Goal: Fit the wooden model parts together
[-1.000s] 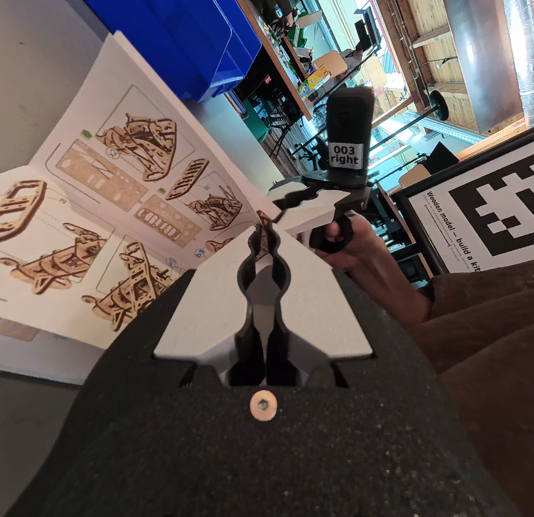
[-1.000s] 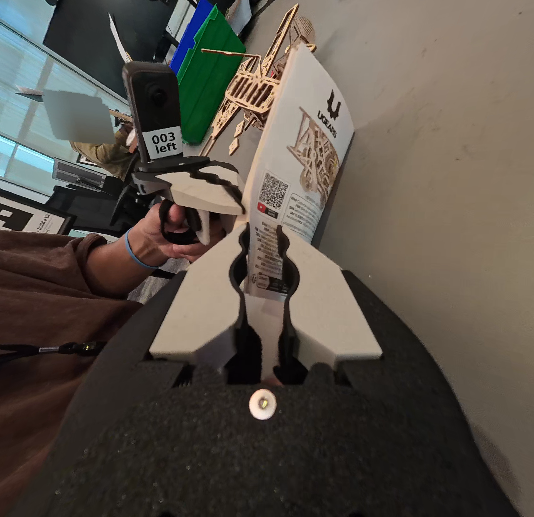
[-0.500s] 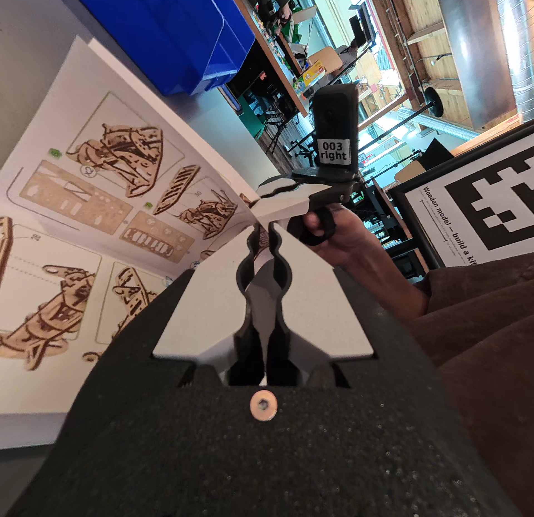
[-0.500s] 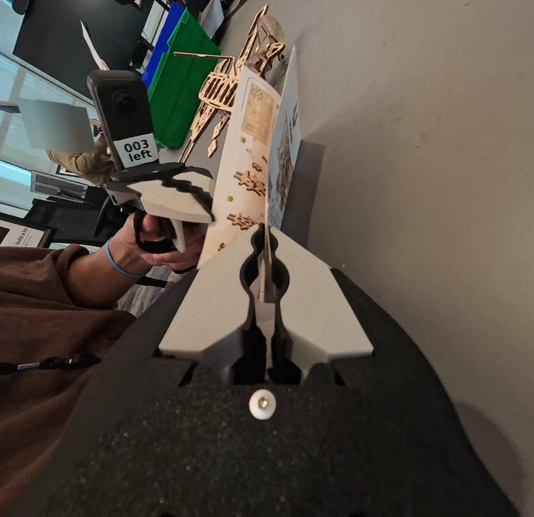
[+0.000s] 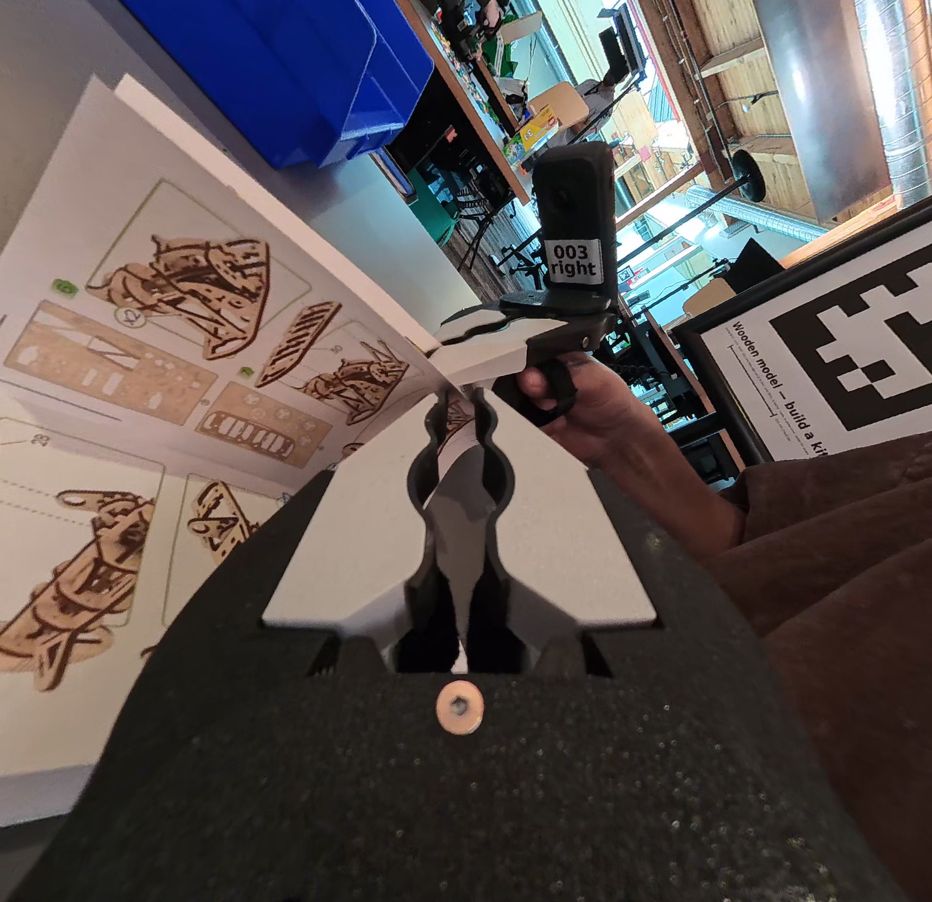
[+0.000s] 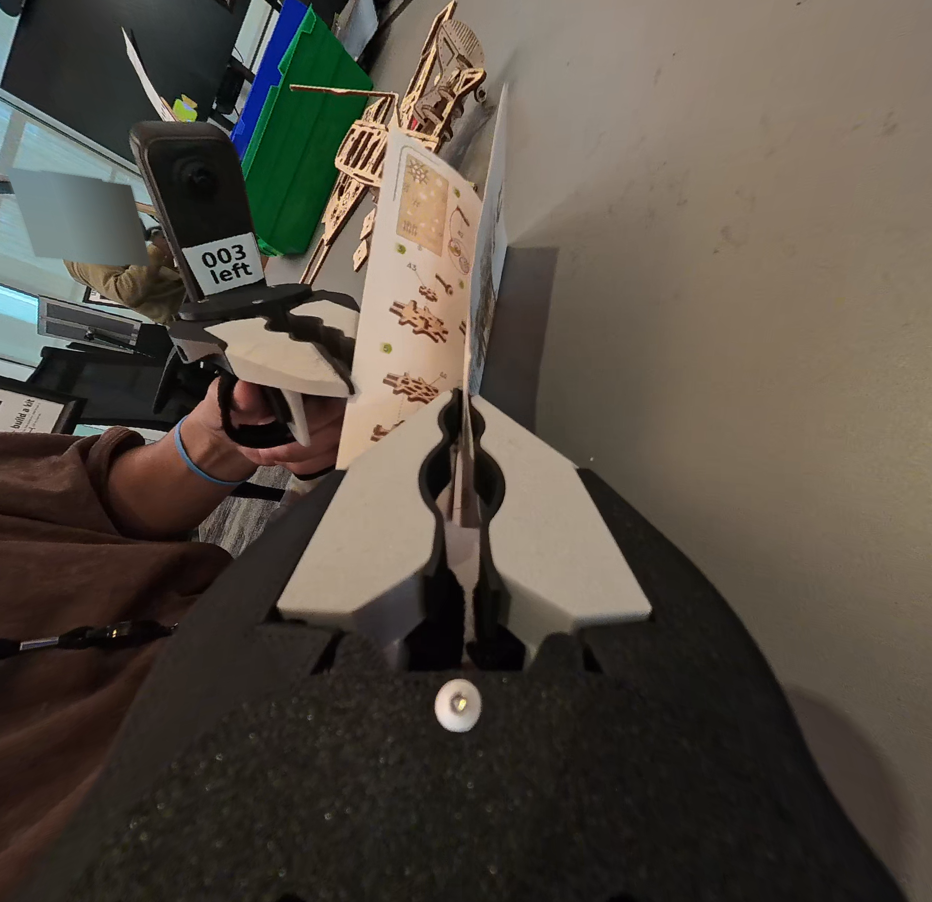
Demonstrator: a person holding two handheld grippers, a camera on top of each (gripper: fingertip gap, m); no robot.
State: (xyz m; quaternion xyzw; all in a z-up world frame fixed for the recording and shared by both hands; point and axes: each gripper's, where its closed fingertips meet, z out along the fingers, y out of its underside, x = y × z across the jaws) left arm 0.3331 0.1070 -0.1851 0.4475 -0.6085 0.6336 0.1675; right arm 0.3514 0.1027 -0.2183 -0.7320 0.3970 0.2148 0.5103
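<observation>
Both the left gripper [image 5: 461, 414] and the right gripper [image 6: 461, 414] have jaws clenched on the instruction booklet [image 5: 166, 373]; spread pages slowly, avoiding tearing.

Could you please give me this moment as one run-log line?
left hand-held gripper: shut on instruction booklet | right hand-held gripper: shut on instruction booklet | wooden model: untouched on table

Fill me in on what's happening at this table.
A person holds a tool in each hand, and both are pinched on an instruction booklet. The left tool and the right tool each grip pages, spreading it open. The wooden model lies untouched farther back on the table, beside a green bin.
</observation>
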